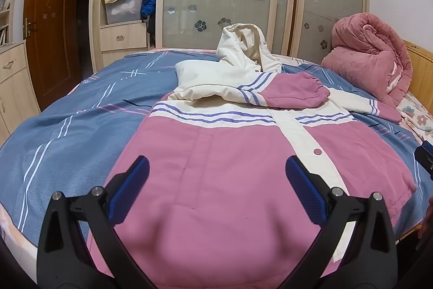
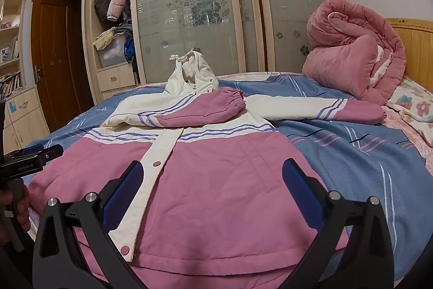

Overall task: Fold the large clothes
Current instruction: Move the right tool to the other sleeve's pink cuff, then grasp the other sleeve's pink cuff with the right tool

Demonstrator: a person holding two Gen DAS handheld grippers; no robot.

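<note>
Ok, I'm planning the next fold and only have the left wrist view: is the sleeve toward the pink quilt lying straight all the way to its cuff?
Observer: Yes, the outstretched sleeve lies flat and straight on the blue cover, right to its gathered cuff.
Operator: And the right claw?
Observer: The right claw is open above the lower front of the jacket, gripping nothing.
Operator: Can you see the hem?
Observer: Yes, the hem lies flat, with the bottom snap just above it.
</note>
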